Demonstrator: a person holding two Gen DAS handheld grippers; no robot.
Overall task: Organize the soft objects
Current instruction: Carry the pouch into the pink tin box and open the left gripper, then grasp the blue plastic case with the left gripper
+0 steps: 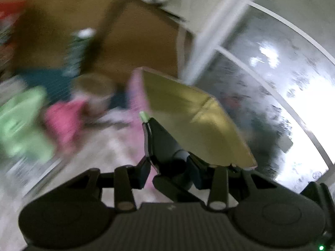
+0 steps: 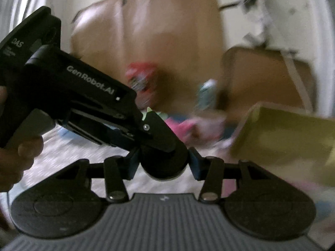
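Both views are blurred by motion. My left gripper (image 1: 146, 119) is shut on the edge of an olive-yellow cushion (image 1: 192, 117), which sticks out to the right above the floor. In the right wrist view the left gripper body (image 2: 83, 96) crosses in front, held by a hand, and the cushion (image 2: 289, 138) hangs at the right. My right gripper (image 2: 150, 115) looks shut, with only one finger showing and nothing seen in it. Pink (image 1: 62, 117), green (image 1: 21, 121) and blue (image 1: 46, 79) soft items lie on a pale patterned surface at the left.
A brown cardboard box (image 1: 134, 41) stands behind the soft items, with a second brown panel (image 2: 146, 31) behind it. A red object (image 2: 142, 77) and a teal can-like object (image 2: 207, 94) are near the box. Glossy grey floor tiles (image 1: 272, 83) lie to the right.
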